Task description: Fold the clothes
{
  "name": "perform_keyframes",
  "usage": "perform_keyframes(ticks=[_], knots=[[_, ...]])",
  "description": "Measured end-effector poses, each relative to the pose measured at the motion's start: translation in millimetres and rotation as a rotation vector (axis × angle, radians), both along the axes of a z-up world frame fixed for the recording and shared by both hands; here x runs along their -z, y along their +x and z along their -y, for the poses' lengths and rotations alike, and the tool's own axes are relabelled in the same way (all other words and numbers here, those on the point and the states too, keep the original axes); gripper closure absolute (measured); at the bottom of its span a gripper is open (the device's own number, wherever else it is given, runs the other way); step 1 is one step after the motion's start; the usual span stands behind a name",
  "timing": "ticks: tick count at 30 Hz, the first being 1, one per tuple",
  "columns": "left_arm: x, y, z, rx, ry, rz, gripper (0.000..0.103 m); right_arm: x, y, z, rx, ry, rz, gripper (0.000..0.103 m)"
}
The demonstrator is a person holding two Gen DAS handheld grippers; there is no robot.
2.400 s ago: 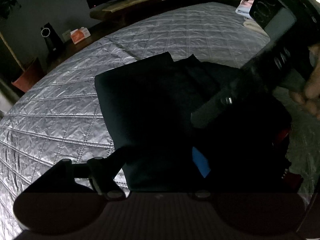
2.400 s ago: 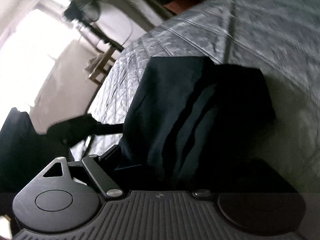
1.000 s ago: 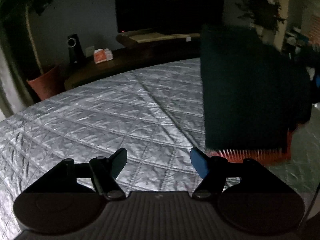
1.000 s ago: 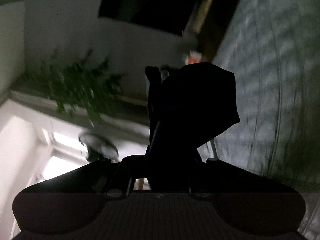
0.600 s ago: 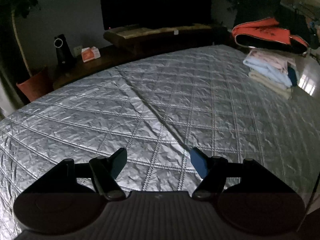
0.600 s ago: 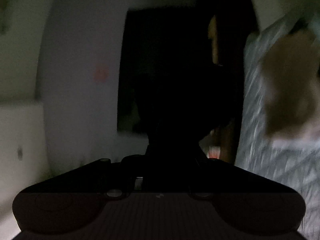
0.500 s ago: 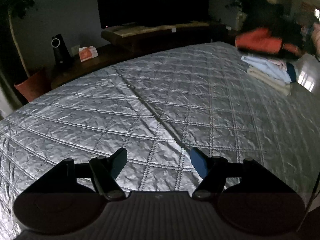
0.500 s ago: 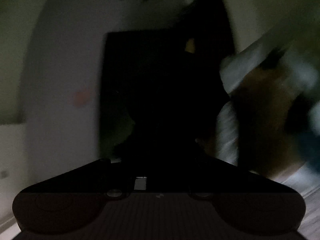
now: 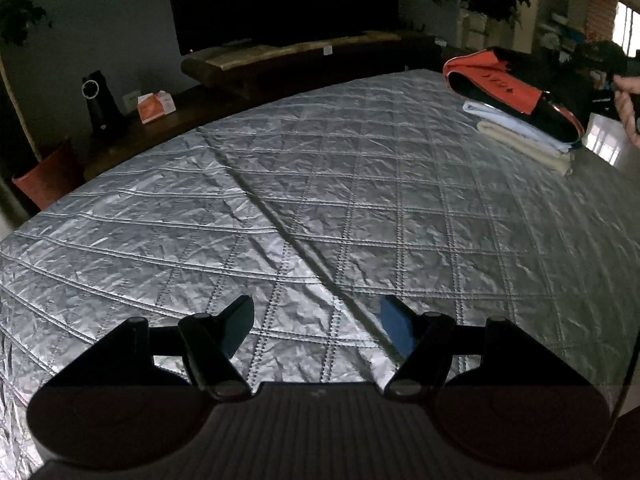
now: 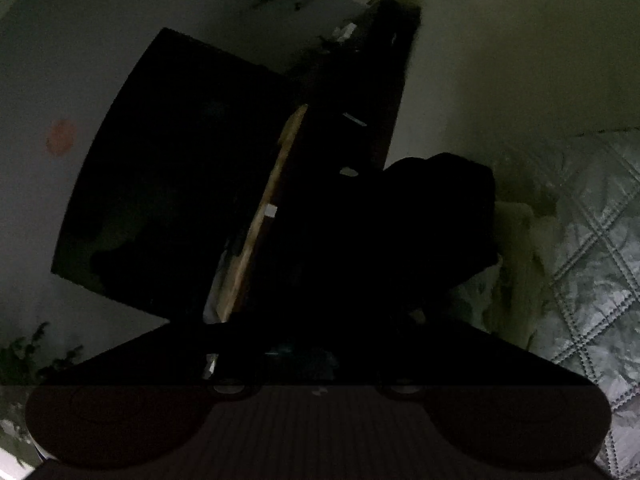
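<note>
We start at the left gripper (image 9: pixel 316 330): its fingers (image 9: pixel 236 326) are spread wide with nothing between them, only the silver quilted bedspread (image 9: pixel 280 200) below and ahead. A dark seam in the quilt runs from beyond the left finger diagonally down toward the blue-padded right finger.

Far ahead and to the right of those fingers, at the bed's far right edge, we see the stack of folded clothes (image 9: pixel 520 128). On top lies the dark garment (image 9: pixel 516 88) with its red-orange lining showing; its long axis runs from upper left to lower right in this view, the open red-edged end toward the left. Under it sit a pale blue piece and a cream one.

At the frame's right edge we note the right gripper (image 9: pixel 600 60), dark, beside the top garment, with a hand (image 9: pixel 628 100) on it.

The right wrist view is very dark. The jaws have just been opening; the garment (image 10: pixel 432 220) is a black mass just ahead of them, over pale cloth, and we cannot tell whether the pads still press on it.
</note>
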State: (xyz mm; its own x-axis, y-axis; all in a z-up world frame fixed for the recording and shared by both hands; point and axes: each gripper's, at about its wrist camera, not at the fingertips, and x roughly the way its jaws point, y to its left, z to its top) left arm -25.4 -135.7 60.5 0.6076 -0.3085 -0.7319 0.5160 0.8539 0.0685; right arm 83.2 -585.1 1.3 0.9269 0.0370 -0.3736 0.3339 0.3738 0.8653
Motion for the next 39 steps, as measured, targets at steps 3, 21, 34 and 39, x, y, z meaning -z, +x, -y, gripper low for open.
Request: perform_keyframes(ticks=[3, 21, 34, 39], knots=[[-1.9, -1.3, -0.8, 0.008, 0.0, -0.002, 0.036, -12.0, -4.1, 8.9, 0.002, -0.041, -0.003, 0.034], [-1.1, -3.7, -2.4, 0.016, 0.028, -0.027, 0.036, -115.3, 36.3, -135.0, -0.312, -1.4, -0.154, 0.023], [-0.4, -6.7, -1.6, 0.037, 0.035, -0.034, 0.036, -95.2, 26.6, -144.5, -0.383, -1.309, -0.187, 0.021], [0.9, -3.9, -2.3, 0.028, 0.046, -0.045, 0.036, -92.0, -18.9, -100.0, -0.222, -0.93, -0.146, 0.02]])
